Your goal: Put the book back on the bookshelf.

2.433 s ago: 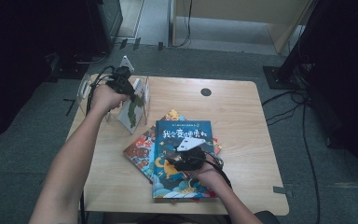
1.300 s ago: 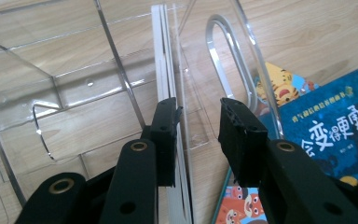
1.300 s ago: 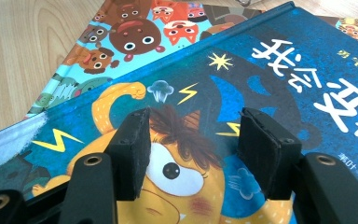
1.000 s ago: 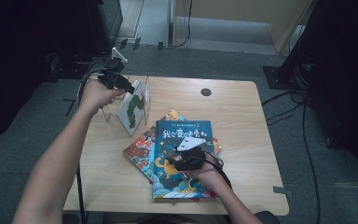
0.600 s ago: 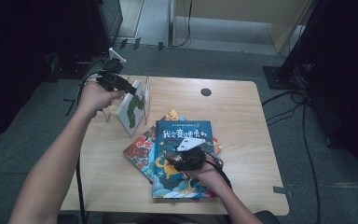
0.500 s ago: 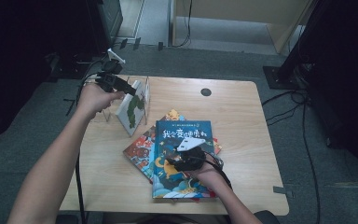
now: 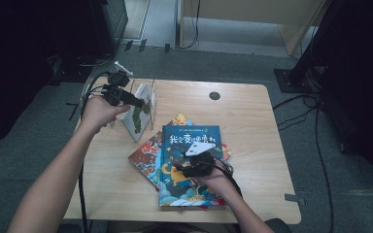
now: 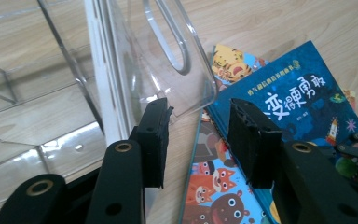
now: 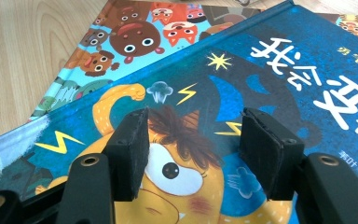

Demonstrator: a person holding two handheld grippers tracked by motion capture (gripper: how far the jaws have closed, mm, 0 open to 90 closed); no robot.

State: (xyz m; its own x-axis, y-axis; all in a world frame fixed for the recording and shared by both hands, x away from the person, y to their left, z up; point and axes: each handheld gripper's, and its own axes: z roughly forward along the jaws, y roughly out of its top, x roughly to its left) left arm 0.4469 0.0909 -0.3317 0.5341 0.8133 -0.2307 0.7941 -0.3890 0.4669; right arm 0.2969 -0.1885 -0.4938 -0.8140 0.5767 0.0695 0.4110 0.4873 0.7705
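The clear stand [image 7: 144, 93] is found at the upper left of the table [image 7: 252, 111] in the high view, standing upright, with a green-and-white book [image 7: 137, 119] leaning inside it. In the left gripper view the stand's see-through wall [image 8: 121, 56] is spread across the upper left of the frame, and its rounded lower corner is seen just beyond the jaw tips, in the gap and nearer the left-hand jaw.

The left gripper [image 7: 137, 102] is held right at the stand's near side, and its jaws have just been opening. In its own view [image 8: 198, 116] the pads are parted and nothing is being pinched, so the stand is not gripped.

Lower down, at the centre of the high view, the blue book [image 7: 194, 136] is laid flat on top of a stack. An animal-covered book [image 7: 143, 158] is fanned out from under it to the left, and an orange cover [image 7: 179, 119] is peeking out above its top edge.

The right gripper [image 7: 178, 167] is rested over the blue book's lower half. In the right gripper view [image 9: 193, 140] the jaws are spread apart above the yellow creature on the blue cover [image 9: 284, 60], with nothing clamped between them. The animal book [image 9: 130, 37] is seen at the upper left there, beside bare wood
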